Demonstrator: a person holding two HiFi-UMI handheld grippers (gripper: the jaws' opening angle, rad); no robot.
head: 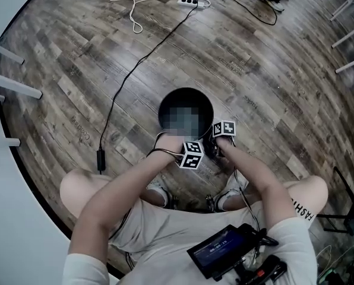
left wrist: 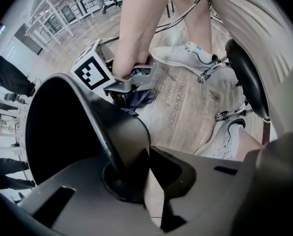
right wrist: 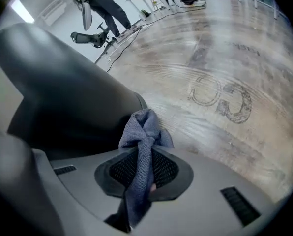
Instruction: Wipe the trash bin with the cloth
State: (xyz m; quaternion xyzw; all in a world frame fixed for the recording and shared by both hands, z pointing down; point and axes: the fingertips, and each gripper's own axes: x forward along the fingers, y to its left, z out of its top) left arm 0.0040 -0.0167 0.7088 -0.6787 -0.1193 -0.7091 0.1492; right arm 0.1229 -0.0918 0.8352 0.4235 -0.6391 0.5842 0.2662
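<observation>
— Right gripper view: what does the right claw (right wrist: 144, 173) hold?
— Its jaws pinch the blue-grey cloth (right wrist: 144, 132), bunched just beside the trash bin's (right wrist: 63, 97) dark wall.
— And the left claw (left wrist: 141, 166)?
— Clamped shut on the bin's rim, above the wooden floor (left wrist: 195, 107).

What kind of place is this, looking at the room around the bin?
Probably an office or workshop-style room: a wood-plank floor with printed lettering, a power strip lying on it, and white desk legs at the edges.
</observation>
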